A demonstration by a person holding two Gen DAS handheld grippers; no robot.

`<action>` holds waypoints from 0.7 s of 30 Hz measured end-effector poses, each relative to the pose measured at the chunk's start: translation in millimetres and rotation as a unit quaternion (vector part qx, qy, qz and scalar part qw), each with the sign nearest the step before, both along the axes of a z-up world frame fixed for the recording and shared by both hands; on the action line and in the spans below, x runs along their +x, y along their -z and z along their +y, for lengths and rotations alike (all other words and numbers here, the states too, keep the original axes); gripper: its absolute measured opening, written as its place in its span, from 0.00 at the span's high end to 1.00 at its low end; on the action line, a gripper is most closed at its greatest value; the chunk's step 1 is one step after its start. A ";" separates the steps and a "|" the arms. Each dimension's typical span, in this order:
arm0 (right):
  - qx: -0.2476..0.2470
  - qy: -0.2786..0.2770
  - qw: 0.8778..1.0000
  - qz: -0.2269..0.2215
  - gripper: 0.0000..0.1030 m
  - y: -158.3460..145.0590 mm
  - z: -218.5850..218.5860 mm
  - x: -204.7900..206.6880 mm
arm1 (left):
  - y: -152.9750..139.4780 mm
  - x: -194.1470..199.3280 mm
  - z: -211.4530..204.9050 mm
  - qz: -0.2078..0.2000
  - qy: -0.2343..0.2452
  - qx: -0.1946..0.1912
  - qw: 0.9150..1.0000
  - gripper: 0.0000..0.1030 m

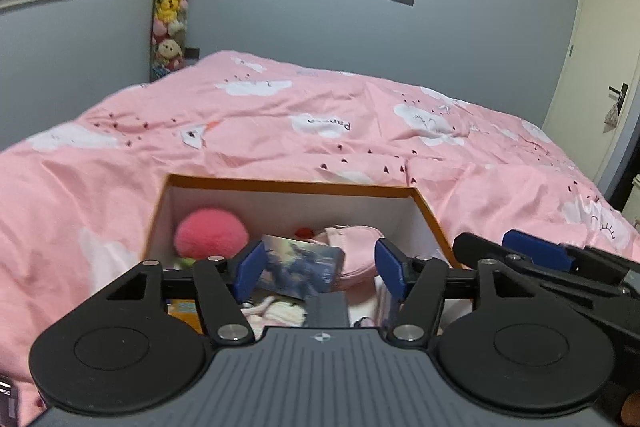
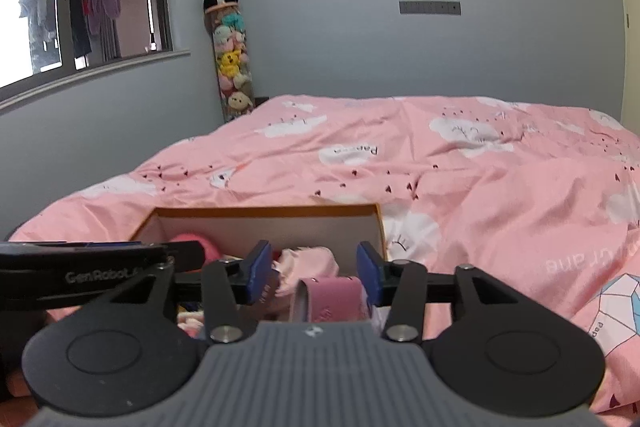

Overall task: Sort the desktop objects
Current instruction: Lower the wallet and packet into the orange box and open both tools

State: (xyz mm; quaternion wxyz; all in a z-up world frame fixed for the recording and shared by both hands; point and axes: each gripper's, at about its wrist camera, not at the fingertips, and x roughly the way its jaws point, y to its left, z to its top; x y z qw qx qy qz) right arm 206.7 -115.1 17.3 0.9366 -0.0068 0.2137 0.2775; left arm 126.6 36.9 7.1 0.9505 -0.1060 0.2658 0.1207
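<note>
The big bed with its pink cloud-print cover filled most of both views; it was soft and would sag under anything pushed on it. On the near part of the bed sat the open cardboard box with an orange rim and white inside; it looked stiff and light, and the best place to take hold of it would be a side wall, not the thin rim.

Inside the box lay the sorted things. The pale pink soft cloth pouch was floppy, so a pinch in the middle fold would suit it best; the shiny blue picture card pack looked flat, stiff and a bit slippery, so its two long edges would be the place to grip; the fluffy round pink pom-pom sat in the far left corner, very light and squashy, so it could be squeezed anywhere.

The left claw stood wide above the box with nothing between its blue pads; the right claw was partly spread, also holding nothing. A pink leather-like strap lay just below the right claw, bendy and smooth.
</note>
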 end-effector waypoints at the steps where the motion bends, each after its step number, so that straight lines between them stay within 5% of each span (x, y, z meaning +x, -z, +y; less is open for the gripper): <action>1: 0.000 0.000 1.000 -0.003 0.48 -0.5 1.2 -2.6 | -0.4 -3.5 1.0 0.000 -0.001 0.005 1.000 0.25; 21: -0.047 0.018 0.998 0.038 0.28 50.5 16.2 -8.2 | 60.9 -17.2 21.1 0.053 -0.042 0.003 0.998 0.24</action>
